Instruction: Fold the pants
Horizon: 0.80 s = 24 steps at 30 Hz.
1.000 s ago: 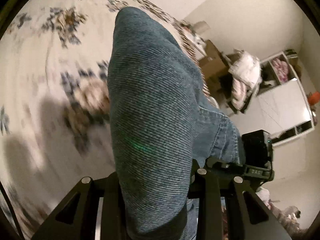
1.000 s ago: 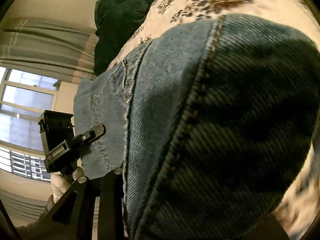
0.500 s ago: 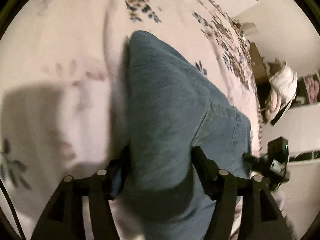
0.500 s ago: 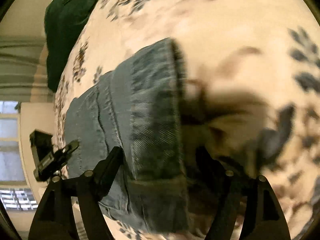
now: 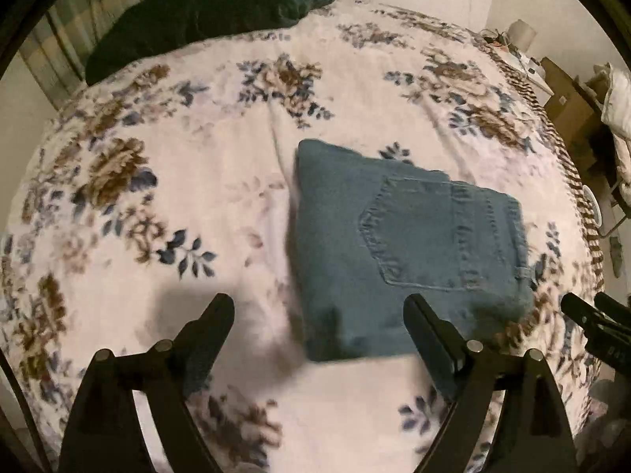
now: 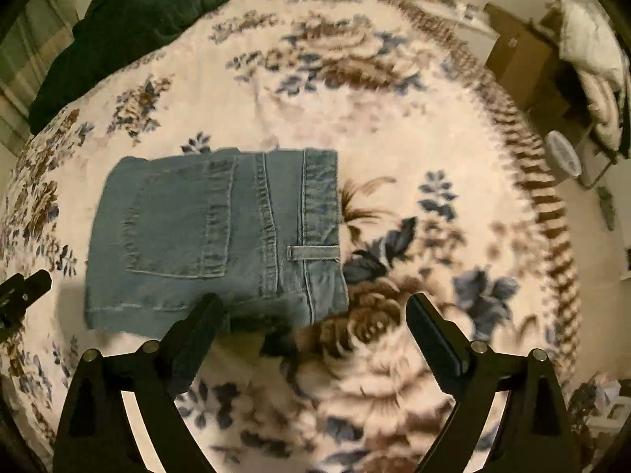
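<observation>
The blue denim pants (image 5: 398, 244) lie folded into a compact rectangle on the floral bedspread (image 5: 177, 181), back pocket facing up. They also show in the right wrist view (image 6: 213, 236), with the waistband and a belt loop on the right side. My left gripper (image 5: 319, 311) is open and empty, raised above the bed at the pants' near left edge. My right gripper (image 6: 315, 307) is open and empty, above the near right corner of the pants. Each gripper shows at the edge of the other's view.
A dark green pillow (image 5: 213, 8) lies at the head of the bed, also in the right wrist view (image 6: 130, 19). Cardboard boxes (image 6: 516, 59) and white bedding (image 6: 591, 39) stand beyond the bed's right edge.
Both grippers held the denim a second ago. They have opened, let it go on the bed, and pulled back and up. The pants now lie folded flat.
</observation>
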Each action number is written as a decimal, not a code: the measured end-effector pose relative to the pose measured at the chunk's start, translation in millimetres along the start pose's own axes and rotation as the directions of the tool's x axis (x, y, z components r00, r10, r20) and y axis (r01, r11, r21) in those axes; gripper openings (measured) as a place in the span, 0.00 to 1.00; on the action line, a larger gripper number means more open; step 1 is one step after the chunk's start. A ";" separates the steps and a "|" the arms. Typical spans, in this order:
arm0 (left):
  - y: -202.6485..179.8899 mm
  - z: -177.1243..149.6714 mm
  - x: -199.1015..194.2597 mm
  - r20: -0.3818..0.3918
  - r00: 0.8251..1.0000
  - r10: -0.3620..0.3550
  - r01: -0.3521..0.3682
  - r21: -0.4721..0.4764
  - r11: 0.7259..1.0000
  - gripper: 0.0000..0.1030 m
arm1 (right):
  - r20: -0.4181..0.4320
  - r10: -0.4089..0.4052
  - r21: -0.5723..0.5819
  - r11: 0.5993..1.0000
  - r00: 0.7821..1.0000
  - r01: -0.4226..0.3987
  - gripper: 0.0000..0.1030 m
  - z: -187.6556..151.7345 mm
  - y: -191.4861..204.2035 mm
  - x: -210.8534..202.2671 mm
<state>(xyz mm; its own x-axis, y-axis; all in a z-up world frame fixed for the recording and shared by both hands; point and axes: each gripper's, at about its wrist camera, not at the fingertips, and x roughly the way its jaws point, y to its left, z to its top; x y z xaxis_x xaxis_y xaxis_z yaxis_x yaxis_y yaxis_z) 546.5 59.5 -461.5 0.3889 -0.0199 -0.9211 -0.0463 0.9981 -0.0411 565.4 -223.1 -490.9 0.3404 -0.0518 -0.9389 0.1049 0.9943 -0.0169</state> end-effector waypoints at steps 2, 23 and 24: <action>-7.8 -4.7 -20.6 0.017 1.000 0.007 -0.007 -0.001 1.000 0.85 | 0.025 -0.014 -0.001 1.000 1.000 0.014 0.93 -3.9 10.1 -24.4; -51.9 -87.4 -306.2 0.195 0.981 0.017 -0.025 0.038 0.999 0.85 | 0.201 -0.014 -0.021 1.000 0.980 0.019 0.93 -106.1 -24.8 -363.0; -53.4 -94.9 -323.6 0.206 0.978 0.007 -0.016 0.042 0.999 0.85 | 0.213 -0.017 -0.027 0.999 0.977 0.023 0.93 -111.6 -24.3 -381.2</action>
<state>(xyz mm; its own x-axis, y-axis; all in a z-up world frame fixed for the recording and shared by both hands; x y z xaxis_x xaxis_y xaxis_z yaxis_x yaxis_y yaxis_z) 335.8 7.0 -198.1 0.5699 -0.0009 -0.8217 -0.0136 0.9999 -0.0104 328.9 -217.2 -171.0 0.5293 -0.0875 -0.8439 0.0877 0.9950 -0.0481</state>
